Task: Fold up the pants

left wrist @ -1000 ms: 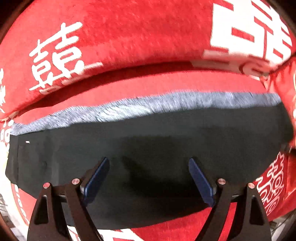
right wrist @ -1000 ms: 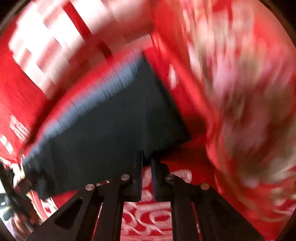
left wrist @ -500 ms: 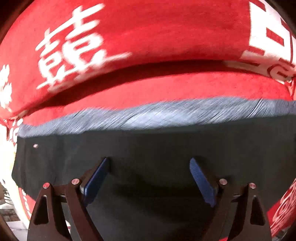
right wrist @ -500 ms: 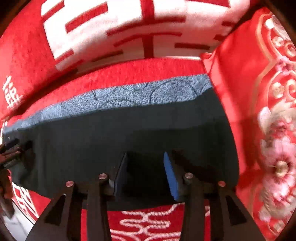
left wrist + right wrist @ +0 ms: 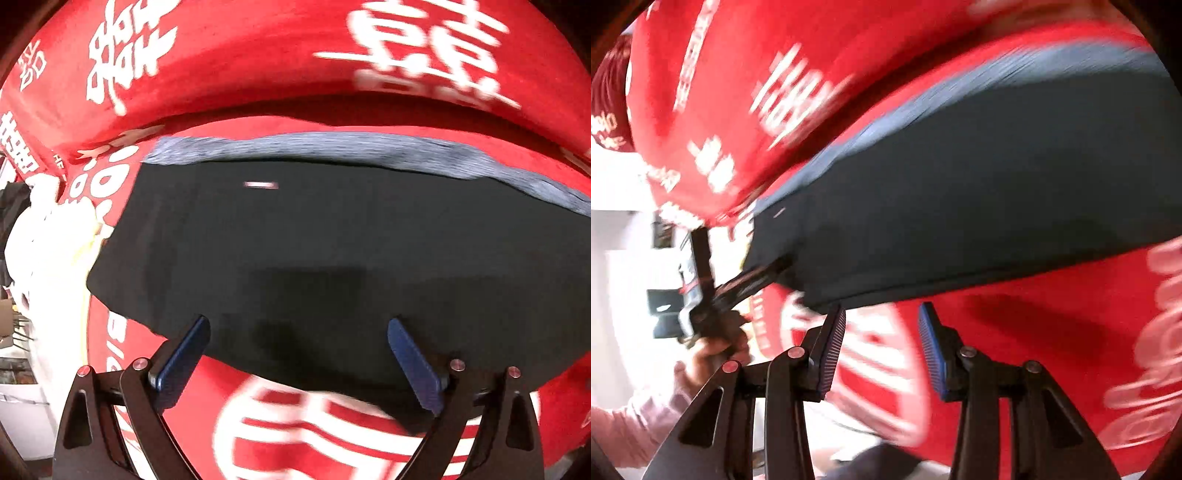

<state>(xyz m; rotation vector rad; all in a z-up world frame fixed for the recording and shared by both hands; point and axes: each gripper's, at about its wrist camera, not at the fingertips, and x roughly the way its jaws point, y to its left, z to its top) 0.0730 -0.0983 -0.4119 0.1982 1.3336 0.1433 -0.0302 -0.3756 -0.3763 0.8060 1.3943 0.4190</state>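
Note:
The black pants (image 5: 332, 258) lie folded flat on a red blanket (image 5: 295, 424), with a grey-blue patterned strip (image 5: 332, 147) along their far edge. My left gripper (image 5: 298, 328) hovers over their near edge close to the left end. Its jaws are opening wide and the pads press on nothing. In the right wrist view the pants (image 5: 960, 184) run from left to upper right. My right gripper (image 5: 883, 310) is open just in front of their near edge, over the red blanket (image 5: 1034, 332), with nothing between its pads. The left gripper (image 5: 775, 269) shows at the pants' left end.
A thick red roll with white characters (image 5: 258, 55) rises right behind the pants. White cloth (image 5: 48, 236) and the blanket's edge lie to the left. A hand (image 5: 713, 347) with a pink sleeve (image 5: 628, 424) holds the left gripper.
My left gripper slid toward the pants' left end and opened wider. The right gripper went from nearly shut to open, and it swung from above the pants to just off their near edge.

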